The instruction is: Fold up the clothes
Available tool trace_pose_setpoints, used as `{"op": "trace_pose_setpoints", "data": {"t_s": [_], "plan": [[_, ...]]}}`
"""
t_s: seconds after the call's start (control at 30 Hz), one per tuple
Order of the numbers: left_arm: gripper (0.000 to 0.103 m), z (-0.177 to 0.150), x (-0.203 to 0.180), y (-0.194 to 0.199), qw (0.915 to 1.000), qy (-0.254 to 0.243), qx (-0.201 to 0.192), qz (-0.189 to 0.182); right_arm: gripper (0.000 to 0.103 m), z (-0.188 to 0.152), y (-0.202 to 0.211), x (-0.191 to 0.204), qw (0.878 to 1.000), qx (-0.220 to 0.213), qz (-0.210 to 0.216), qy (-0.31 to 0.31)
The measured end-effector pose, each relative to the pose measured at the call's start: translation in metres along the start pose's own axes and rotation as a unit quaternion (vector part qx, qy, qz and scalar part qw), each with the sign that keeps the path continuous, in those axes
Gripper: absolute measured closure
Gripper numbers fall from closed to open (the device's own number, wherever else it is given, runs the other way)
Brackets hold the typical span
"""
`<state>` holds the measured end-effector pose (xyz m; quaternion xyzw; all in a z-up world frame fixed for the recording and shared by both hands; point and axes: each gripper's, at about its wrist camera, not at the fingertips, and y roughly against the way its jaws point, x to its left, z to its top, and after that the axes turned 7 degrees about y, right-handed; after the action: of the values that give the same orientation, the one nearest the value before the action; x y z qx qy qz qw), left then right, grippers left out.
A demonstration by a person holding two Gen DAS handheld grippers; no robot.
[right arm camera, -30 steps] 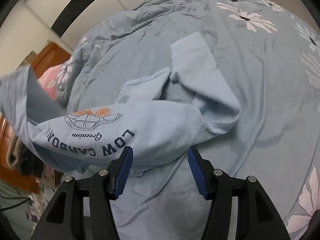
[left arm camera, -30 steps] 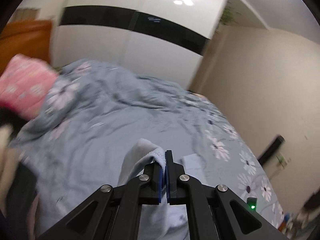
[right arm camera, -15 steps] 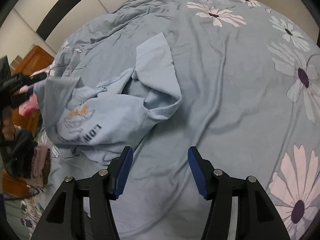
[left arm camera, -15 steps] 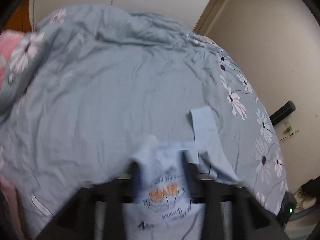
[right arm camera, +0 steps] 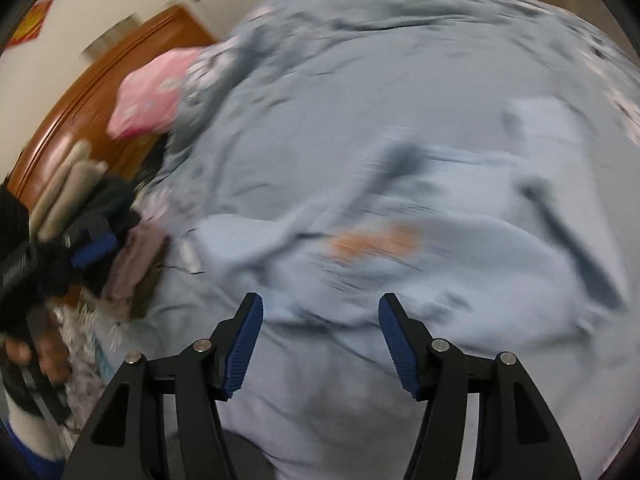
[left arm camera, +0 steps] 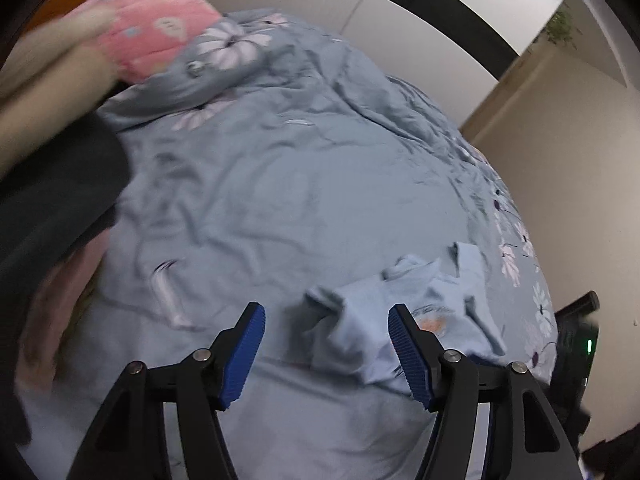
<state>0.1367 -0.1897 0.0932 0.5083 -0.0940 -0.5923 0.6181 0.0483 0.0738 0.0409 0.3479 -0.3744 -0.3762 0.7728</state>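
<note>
A light blue T-shirt (left arm camera: 420, 320) with an orange print lies crumpled on the blue floral bedspread (left arm camera: 300, 192), at the lower right of the left wrist view. My left gripper (left arm camera: 326, 352) is open and empty, just above the shirt's left edge. In the right wrist view the same shirt (right arm camera: 420, 248) is blurred and spread across the bed ahead of my right gripper (right arm camera: 320, 340), which is open and empty.
A pink pillow (left arm camera: 156, 40) lies at the head of the bed by the wooden headboard (right arm camera: 100, 100). A pile of dark and pink clothes (right arm camera: 100, 240) sits at the left bed edge. A wardrobe and beige wall stand behind.
My left gripper has opened and let go of the shirt, which has dropped onto the bed. Both cameras have swung left toward the headboard.
</note>
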Motion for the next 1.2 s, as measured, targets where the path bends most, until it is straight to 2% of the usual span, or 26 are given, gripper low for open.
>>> {"op": "trace_pose_setpoints", "data": {"t_s": [0.1,0.23,0.27,0.3,0.33,0.43,0.57,0.7,0.83,0.97,1.07,1.2], "plan": [[0.035,-0.013,0.017,0.007,0.9999,0.007,0.003,0.011,0.041,0.020,-0.032,0.041,0.999,0.021,0.011,0.041],[0.035,-0.029,0.038,0.012,0.9996,0.024,0.009,0.013,0.041,0.030,-0.067,0.076,0.993,0.054,-0.039,0.096],[0.035,-0.032,0.041,0.013,0.9994,0.029,0.012,0.012,0.043,0.031,-0.073,0.079,0.992,0.060,-0.049,0.100],[0.035,-0.035,0.045,0.014,0.9993,0.033,0.014,0.013,0.054,0.033,-0.077,0.079,0.991,0.065,-0.058,0.098],[0.035,-0.037,0.047,0.014,0.9991,0.037,0.016,0.013,0.068,0.034,-0.078,0.076,0.992,0.068,-0.059,0.090],[0.035,-0.041,0.050,0.013,0.9986,0.049,0.020,0.008,0.084,0.040,-0.064,0.054,0.997,0.052,-0.044,0.045],[0.035,-0.043,0.042,0.003,0.9983,0.049,0.033,-0.003,0.090,0.052,-0.016,0.009,0.999,-0.002,-0.032,-0.020],[0.035,-0.046,0.013,-0.015,0.9983,0.017,0.051,-0.020,0.091,0.052,0.053,-0.055,0.993,-0.070,-0.058,-0.078],[0.035,-0.052,-0.029,-0.037,0.9962,-0.023,0.075,-0.038,0.091,0.027,0.125,-0.131,0.975,-0.122,-0.114,-0.144],[0.035,-0.068,-0.075,-0.058,0.9911,-0.071,0.101,-0.051,0.091,-0.034,0.166,-0.196,0.952,-0.133,-0.153,-0.229],[0.035,-0.083,-0.115,-0.075,0.9836,-0.120,0.121,-0.058,0.091,-0.085,0.186,-0.239,0.930,-0.131,-0.177,-0.295],[0.035,-0.103,-0.167,-0.096,0.9696,-0.188,0.142,-0.067,0.091,-0.154,0.212,-0.298,0.893,-0.126,-0.207,-0.380]]}}
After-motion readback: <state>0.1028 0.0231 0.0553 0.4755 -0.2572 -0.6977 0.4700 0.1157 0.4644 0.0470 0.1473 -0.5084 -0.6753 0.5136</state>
